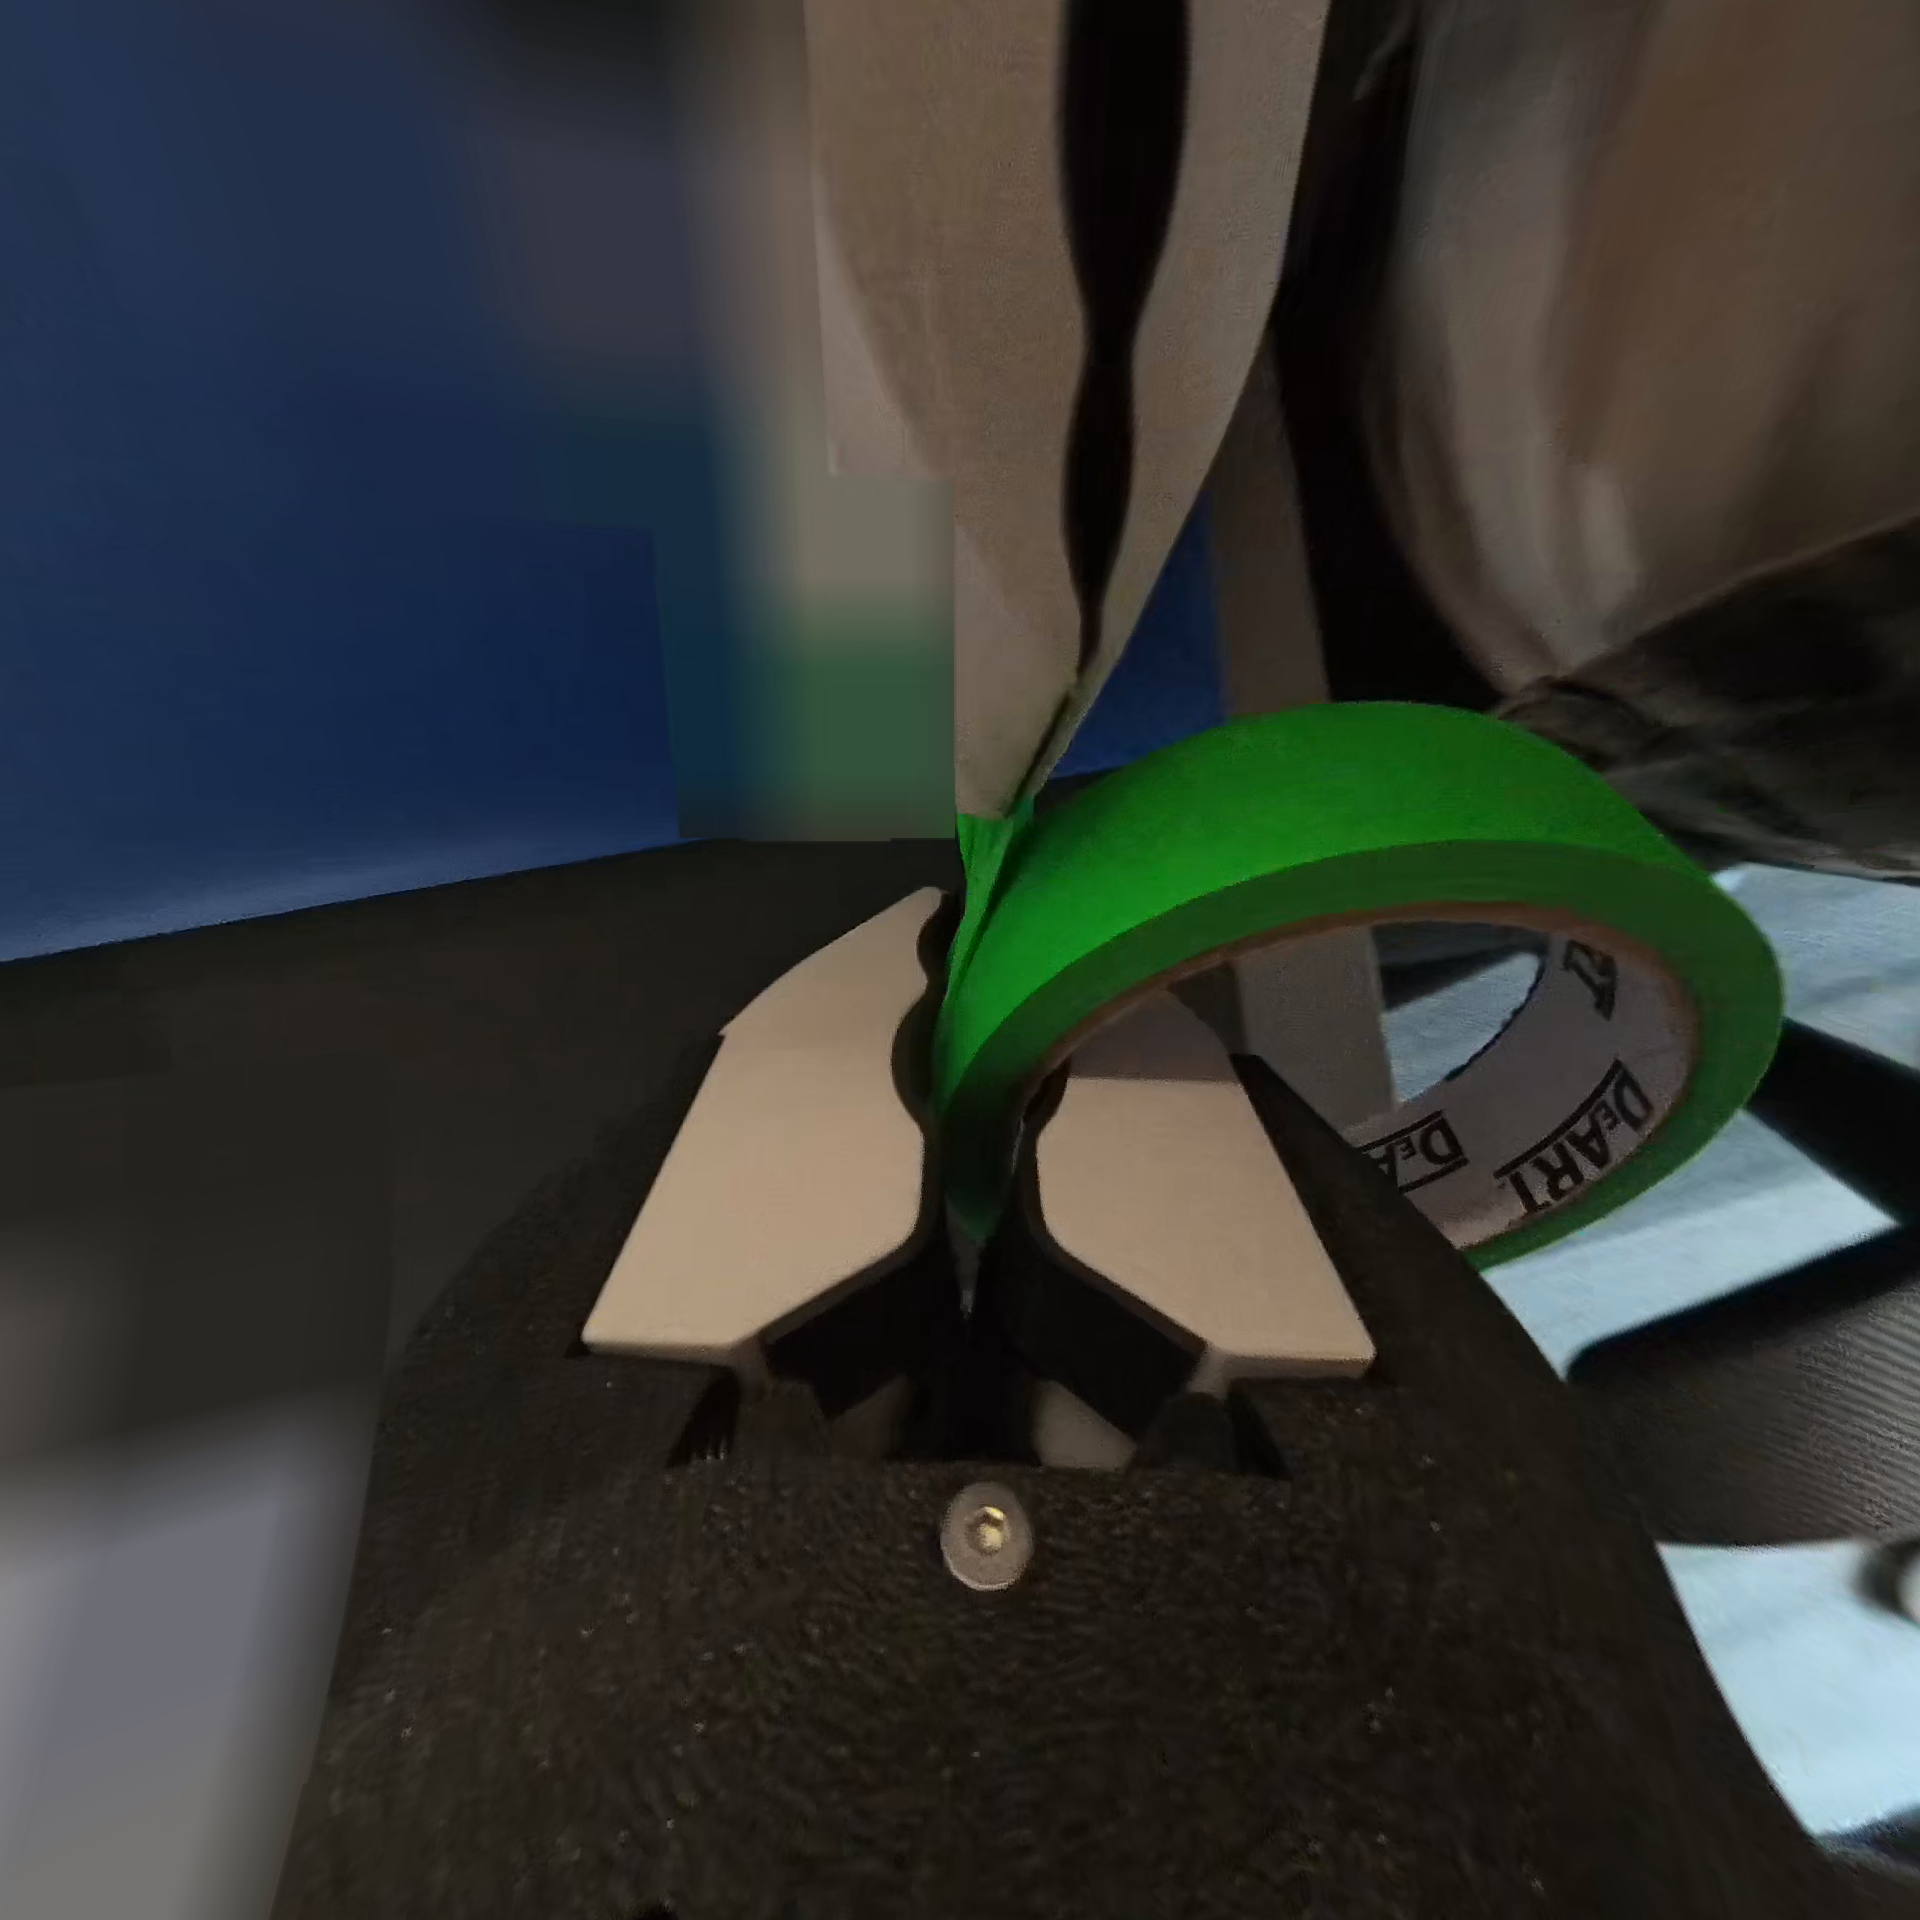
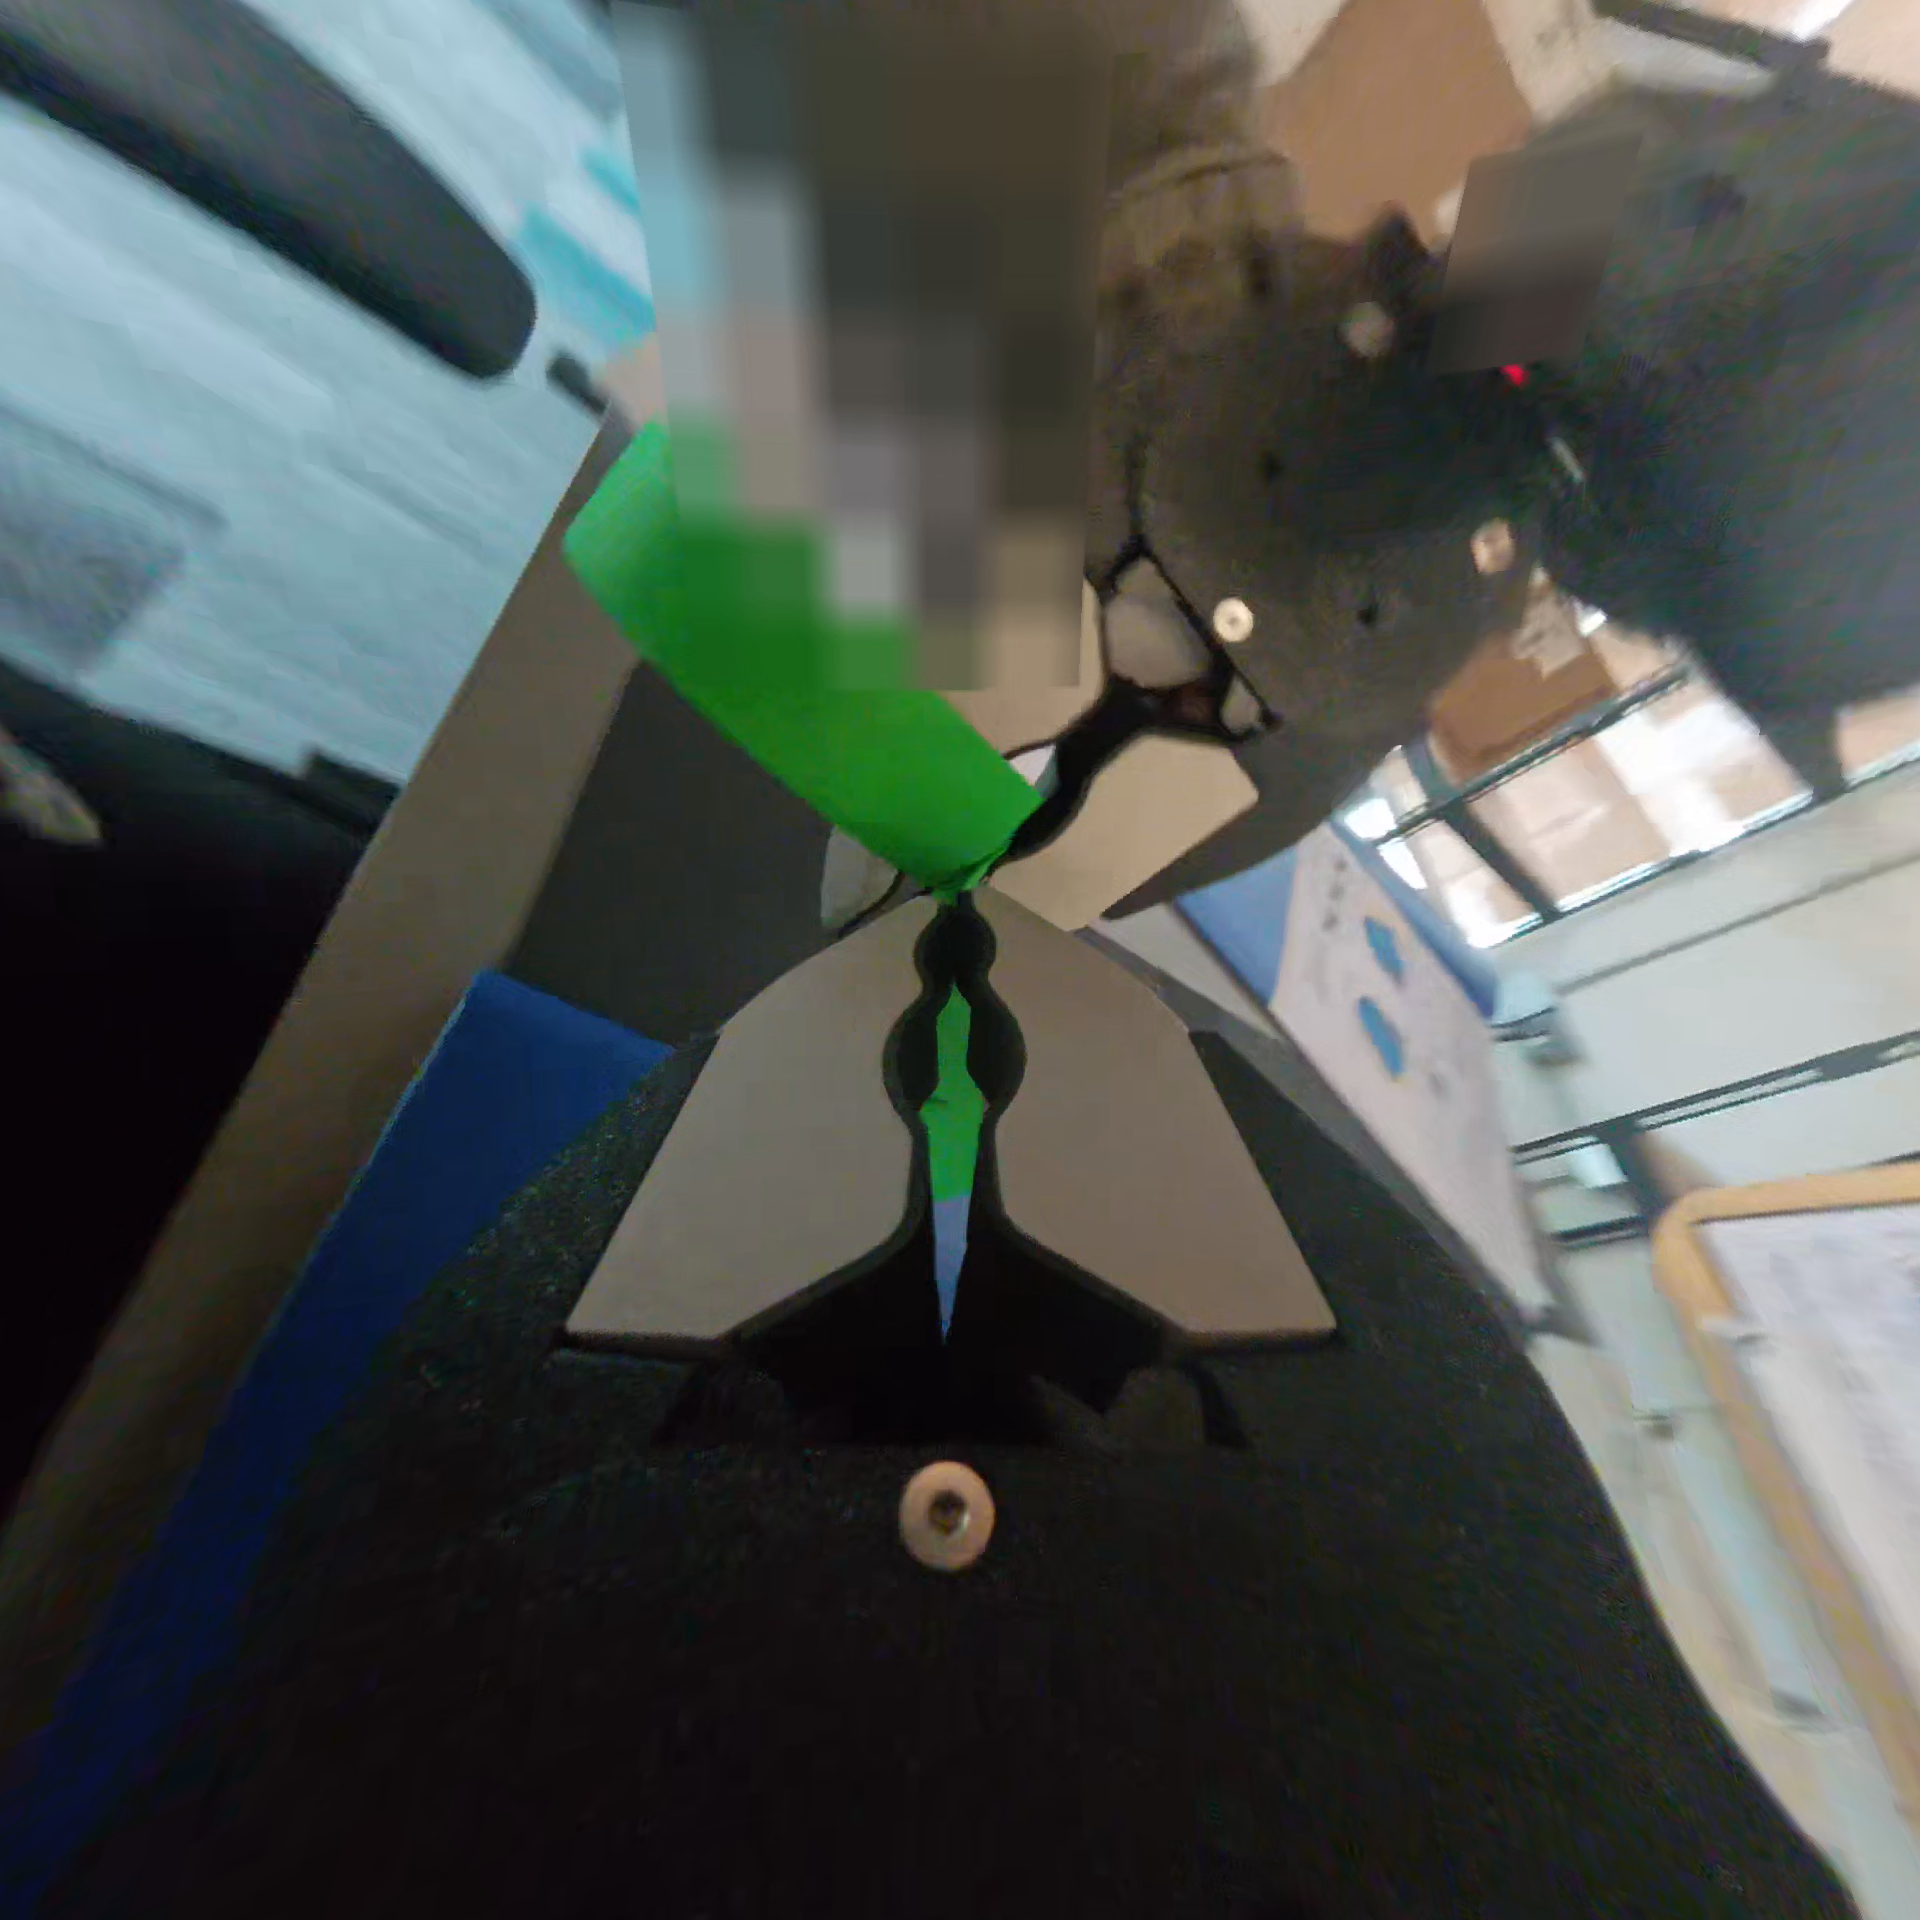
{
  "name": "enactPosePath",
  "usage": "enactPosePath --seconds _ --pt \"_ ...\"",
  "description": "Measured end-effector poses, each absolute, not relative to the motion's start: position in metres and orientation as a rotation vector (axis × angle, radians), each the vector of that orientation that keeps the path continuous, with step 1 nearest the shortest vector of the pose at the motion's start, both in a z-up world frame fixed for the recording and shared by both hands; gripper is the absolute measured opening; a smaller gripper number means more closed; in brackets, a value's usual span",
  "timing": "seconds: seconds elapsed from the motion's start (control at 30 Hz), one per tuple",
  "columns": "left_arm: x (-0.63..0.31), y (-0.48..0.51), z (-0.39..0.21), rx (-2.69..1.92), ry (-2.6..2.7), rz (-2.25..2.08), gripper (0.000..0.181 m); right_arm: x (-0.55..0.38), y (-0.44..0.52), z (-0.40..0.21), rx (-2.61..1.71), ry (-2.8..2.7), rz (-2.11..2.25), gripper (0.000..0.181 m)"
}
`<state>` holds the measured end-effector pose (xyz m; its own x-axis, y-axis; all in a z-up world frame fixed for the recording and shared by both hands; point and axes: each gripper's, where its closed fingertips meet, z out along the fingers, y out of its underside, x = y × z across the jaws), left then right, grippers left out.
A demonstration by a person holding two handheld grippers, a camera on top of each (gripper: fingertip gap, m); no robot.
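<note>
Pinching the wall of the green tape roll [image 1: 1351,935], your left gripper [image 1: 961,1101] has its pale fingers [image 1: 769,1174] closed on the ring, one outside and one inside the core. Your right gripper [image 2: 951,935] comes in tip to tip against it, jaws pressed together on the free end of the tape [image 2: 954,1122], which runs green between the pads at the very tips. Judging from this, a clean peel calls for a firm pinch on both sides and a pull straight along the strip, so it does not twist or crease where it leaves the roll. Outward, a black surface [image 1: 312,1039] lies below the left gripper and a blue panel [image 1: 312,468] stands behind it. On the right, a wood-framed board [image 2: 1787,1403] sits near, so room there looks tighter.
</note>
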<state>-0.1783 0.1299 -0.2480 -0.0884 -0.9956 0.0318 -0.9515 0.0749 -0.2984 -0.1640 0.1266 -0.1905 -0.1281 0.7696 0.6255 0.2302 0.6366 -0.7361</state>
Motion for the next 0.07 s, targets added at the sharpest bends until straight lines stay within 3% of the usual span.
enactPosePath --seconds 0.03,0.07 --pt "-0.1775 0.1349 -0.2422 -1.961 2.141 -0.315 0.009 -0.1631 0.1299 -0.1846 -0.869 -1.640 0.638 0.000" --pt "-0.1762 0.1375 -0.2359 -1.944 2.120 -0.300 0.008 -0.1621 0.1332 -0.1784 -0.900 -1.608 0.696 0.000"
